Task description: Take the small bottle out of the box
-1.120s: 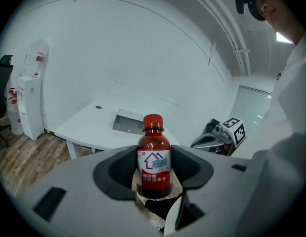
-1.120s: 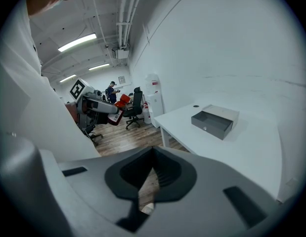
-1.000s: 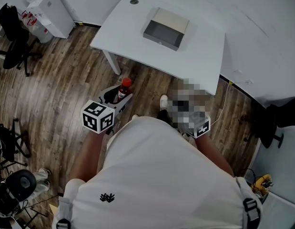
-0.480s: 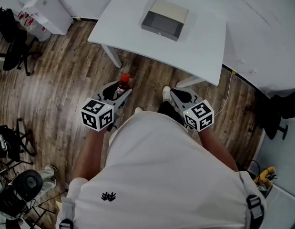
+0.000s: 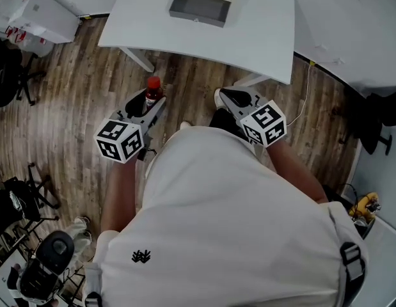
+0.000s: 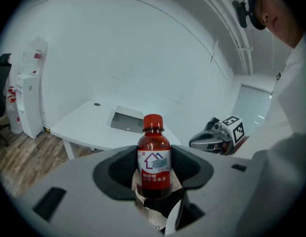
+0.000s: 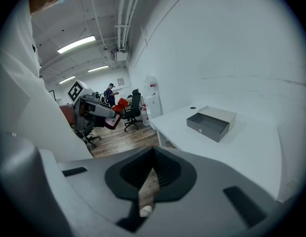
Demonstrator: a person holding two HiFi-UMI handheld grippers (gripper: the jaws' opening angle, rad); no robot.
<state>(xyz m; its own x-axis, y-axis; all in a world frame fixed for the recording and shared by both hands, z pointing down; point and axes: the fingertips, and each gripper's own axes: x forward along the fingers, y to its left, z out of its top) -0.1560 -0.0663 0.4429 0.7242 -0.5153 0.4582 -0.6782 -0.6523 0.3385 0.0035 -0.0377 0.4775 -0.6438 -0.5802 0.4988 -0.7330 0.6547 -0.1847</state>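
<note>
Since a second ago, we stand farther back from the box [image 5: 202, 5]. Our left gripper [image 5: 148, 102] clamps the small bottle [image 5: 152, 89], well clear of the box; our right gripper [image 5: 226, 96] appears closed and empty.

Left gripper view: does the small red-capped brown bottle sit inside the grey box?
No, the small red-capped brown bottle stands gripped in the left gripper, apart from the grey box on the white table behind.

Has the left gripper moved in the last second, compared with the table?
No, not noticeably. The head view itself has shifted, but the left gripper with the small bottle sits just short of the table's near leg, as before.
</note>
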